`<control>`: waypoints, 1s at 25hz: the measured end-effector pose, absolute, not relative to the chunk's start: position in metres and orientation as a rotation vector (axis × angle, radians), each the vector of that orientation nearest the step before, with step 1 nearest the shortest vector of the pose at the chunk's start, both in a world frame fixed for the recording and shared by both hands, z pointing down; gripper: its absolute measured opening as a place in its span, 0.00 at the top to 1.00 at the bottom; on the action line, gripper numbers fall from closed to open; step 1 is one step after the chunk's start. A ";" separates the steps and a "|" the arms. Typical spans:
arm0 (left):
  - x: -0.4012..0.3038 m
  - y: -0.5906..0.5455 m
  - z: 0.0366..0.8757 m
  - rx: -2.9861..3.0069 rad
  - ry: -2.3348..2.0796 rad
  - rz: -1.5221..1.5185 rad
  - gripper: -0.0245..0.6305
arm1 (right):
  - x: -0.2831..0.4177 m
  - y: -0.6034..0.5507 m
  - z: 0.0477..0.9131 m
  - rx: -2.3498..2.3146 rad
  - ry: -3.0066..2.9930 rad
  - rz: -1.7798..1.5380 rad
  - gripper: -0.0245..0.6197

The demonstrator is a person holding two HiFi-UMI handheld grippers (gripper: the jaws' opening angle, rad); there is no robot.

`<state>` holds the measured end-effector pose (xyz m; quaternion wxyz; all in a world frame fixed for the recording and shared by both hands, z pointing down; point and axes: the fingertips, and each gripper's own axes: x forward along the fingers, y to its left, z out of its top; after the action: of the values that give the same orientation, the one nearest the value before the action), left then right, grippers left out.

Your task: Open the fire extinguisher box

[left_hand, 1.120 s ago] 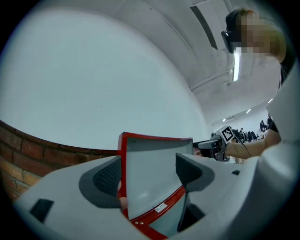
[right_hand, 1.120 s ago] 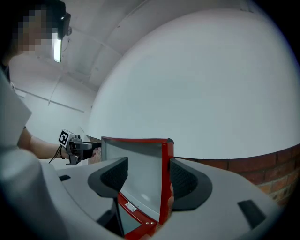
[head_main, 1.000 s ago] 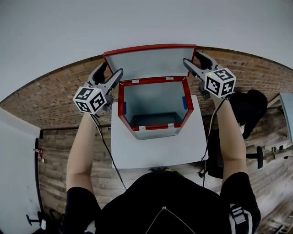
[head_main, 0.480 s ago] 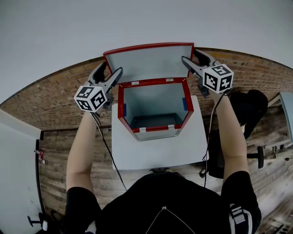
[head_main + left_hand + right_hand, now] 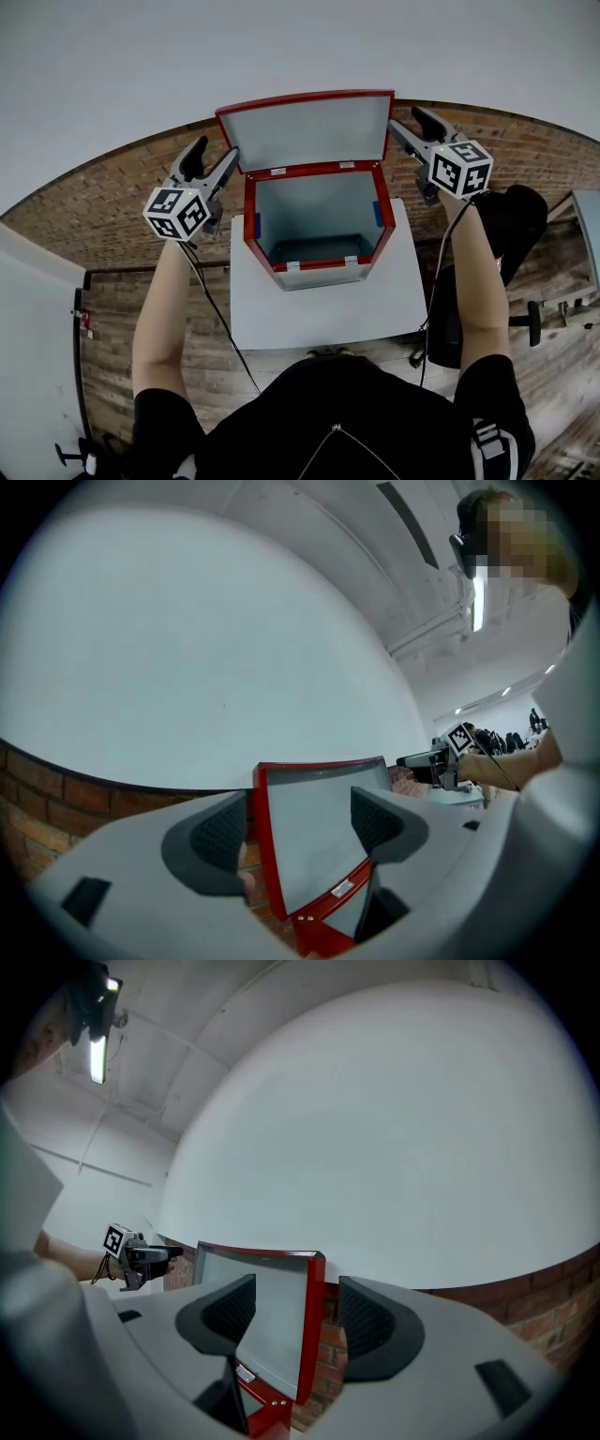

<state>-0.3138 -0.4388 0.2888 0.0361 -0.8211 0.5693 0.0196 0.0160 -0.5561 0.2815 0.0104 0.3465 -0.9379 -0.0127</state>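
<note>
White wall (image 5: 281, 47) up top, brick below, and the white surface (image 5: 323, 314) carries the red fire extinguisher box (image 5: 314, 170) right at its far edge, empty grey inside showing. The lid (image 5: 305, 131) stands fully up against the wall, as it did a second ago. Here's the change: both tools have drawn outward. The left hand-held gripper (image 5: 217, 150), which was tucked at the lid's lower left corner, now sits just beside it and apart. The right hand-held gripper (image 5: 405, 120) has slid off the lid's right edge and is just clear. Both are released, jaws spread with nothing clamped; each gripper view shows only the lid's red edge beyond the gap.
</note>
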 end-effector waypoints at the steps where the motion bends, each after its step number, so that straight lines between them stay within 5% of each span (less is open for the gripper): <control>1: -0.313 -0.434 0.287 -2.514 1.753 0.066 0.36 | 0.016 -0.551 0.281 1.079 -2.925 -0.050 0.52; 9: -0.286 -0.395 0.278 -2.498 1.743 0.142 0.54 | -0.006 -0.486 0.266 0.989 -2.986 -0.151 0.53; 15: -0.258 -0.361 0.285 -2.521 1.715 0.176 0.68 | -0.014 -0.439 0.263 0.968 -3.007 -0.196 0.73; 25: -0.220 -0.315 0.292 -2.519 1.675 0.221 0.84 | 0.001 -0.398 0.279 1.012 -3.013 -0.128 0.89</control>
<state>-0.2197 -0.3145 0.2925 0.0540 -0.8293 0.5515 0.0726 0.0013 -0.3980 0.2785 -0.0198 0.3181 -0.9470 -0.0403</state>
